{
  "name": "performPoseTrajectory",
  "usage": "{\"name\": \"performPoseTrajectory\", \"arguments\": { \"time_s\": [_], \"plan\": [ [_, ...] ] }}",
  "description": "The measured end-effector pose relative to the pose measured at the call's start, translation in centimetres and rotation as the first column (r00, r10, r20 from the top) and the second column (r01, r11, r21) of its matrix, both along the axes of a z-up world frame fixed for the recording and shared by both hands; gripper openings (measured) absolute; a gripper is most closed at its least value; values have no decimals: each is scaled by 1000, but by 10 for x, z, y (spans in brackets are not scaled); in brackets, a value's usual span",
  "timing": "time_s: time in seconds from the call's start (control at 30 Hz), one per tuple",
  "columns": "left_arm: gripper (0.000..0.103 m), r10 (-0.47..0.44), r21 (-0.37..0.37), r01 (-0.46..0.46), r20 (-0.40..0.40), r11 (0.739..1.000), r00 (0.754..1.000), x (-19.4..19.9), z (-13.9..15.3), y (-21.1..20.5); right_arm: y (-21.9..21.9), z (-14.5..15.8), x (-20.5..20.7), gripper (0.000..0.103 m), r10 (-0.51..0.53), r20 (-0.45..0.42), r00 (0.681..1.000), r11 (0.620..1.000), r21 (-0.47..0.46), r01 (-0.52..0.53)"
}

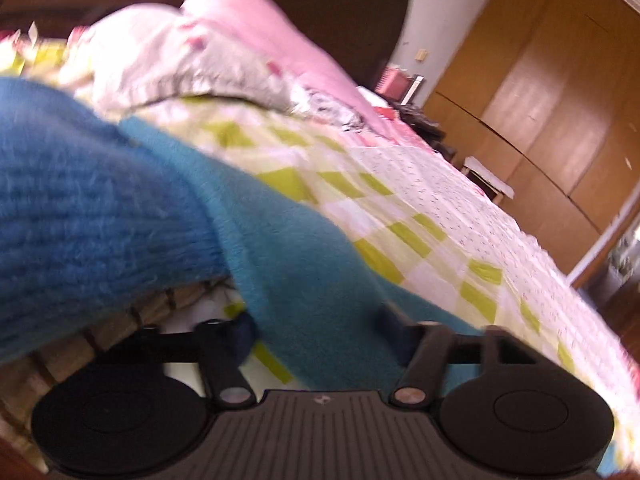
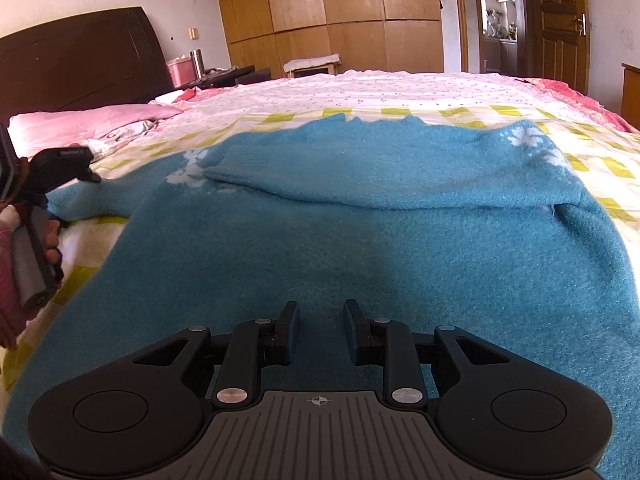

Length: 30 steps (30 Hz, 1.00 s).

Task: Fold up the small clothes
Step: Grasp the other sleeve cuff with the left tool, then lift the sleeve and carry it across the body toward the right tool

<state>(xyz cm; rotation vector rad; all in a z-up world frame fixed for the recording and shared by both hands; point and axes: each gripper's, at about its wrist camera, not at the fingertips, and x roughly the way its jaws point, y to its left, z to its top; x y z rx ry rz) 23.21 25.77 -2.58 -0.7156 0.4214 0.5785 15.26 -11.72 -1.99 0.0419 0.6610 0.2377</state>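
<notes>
A teal knit sweater (image 2: 360,240) lies flat on the bed, with one sleeve (image 2: 360,176) folded across its chest. My right gripper (image 2: 321,320) is open and empty, hovering over the sweater's lower part. My left gripper (image 2: 86,172) shows at the left of the right wrist view, at the other sleeve (image 2: 88,200). In the left wrist view the sleeve (image 1: 304,280) drapes between the wide-set fingers (image 1: 394,320) of my left gripper (image 1: 316,328), with its ribbed blue cuff (image 1: 80,208) lifted close to the lens. Whether the jaws grip it is hidden.
The bed carries a white, pink and lime checked quilt (image 2: 400,92), a pink pillow (image 2: 80,120) and a crumpled white cloth (image 1: 160,60). A dark headboard (image 2: 80,56), a nightstand with a pink box (image 2: 182,70), wooden wardrobes (image 2: 340,8) and a door (image 2: 560,24) stand behind.
</notes>
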Motion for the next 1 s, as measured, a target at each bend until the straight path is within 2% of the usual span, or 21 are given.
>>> {"name": "performPoseTrajectory", "arguments": {
  "time_s": [0.1,0.13,0.2,0.3,0.43,0.53,0.6,0.67,0.7,0.73,0.77,0.83,0.87,0.9,0.93,0.97,1.0],
  "plan": [
    [35,31,-43,-30,32,999,999,-3,-1,13,-2,-1,-1,25,1,8,1000,1000,8,-1],
    [26,22,-39,-21,40,999,999,-2,1,15,-2,-2,-2,25,0,10,1000,1000,11,0],
    [18,-12,-12,12,59,1000,998,-1,9,13,-2,-2,-3,25,-1,16,1000,1000,14,1],
    [18,-63,61,58,83,996,995,2,29,-2,-3,-3,-3,25,-5,20,1000,1000,24,4],
    [18,-174,106,159,147,982,974,8,58,-29,-5,-3,-3,25,-6,20,1000,999,46,5],
    [18,-299,169,269,186,948,936,15,84,-61,-7,-3,-4,25,-8,21,1000,998,55,7],
    [18,-398,204,358,207,911,894,19,99,-89,-8,-3,-4,25,-10,20,1000,998,66,9],
    [18,-507,275,448,199,850,839,22,111,-127,-11,-2,-4,25,-12,17,1000,997,77,10],
    [18,-570,319,500,182,805,801,22,115,-149,-12,-2,-5,25,-12,14,1000,996,83,11],
    [19,-636,363,555,155,749,756,22,117,-172,-14,-1,-5,25,-13,11,1000,996,89,12],
    [19,-695,407,605,112,684,710,22,116,-196,-15,-1,-5,24,-13,8,1000,995,95,13],
    [31,-786,484,693,-19,534,618,19,104,-245,-20,1,-7,23,-18,3,1000,995,101,18],
    [34,-813,499,733,-91,462,574,18,94,-266,-24,2,-8,23,-23,1,1000,994,104,23],
    [37,-829,498,769,-159,401,535,15,82,-282,-29,4,-10,23,-33,-1,999,994,104,33],
    [38,-835,482,799,-215,361,507,13,70,-293,-34,5,-12,23,-44,-2,999,994,104,44],
    [38,-834,466,815,-247,344,493,8,58,-298,-40,6,-14,23,-54,-4,999,993,105,54],
    [41,-832,454,822,-257,344,491,3,49,-298,-46,7,-15,24,-63,-6,998,992,108,64]
  ]
}}
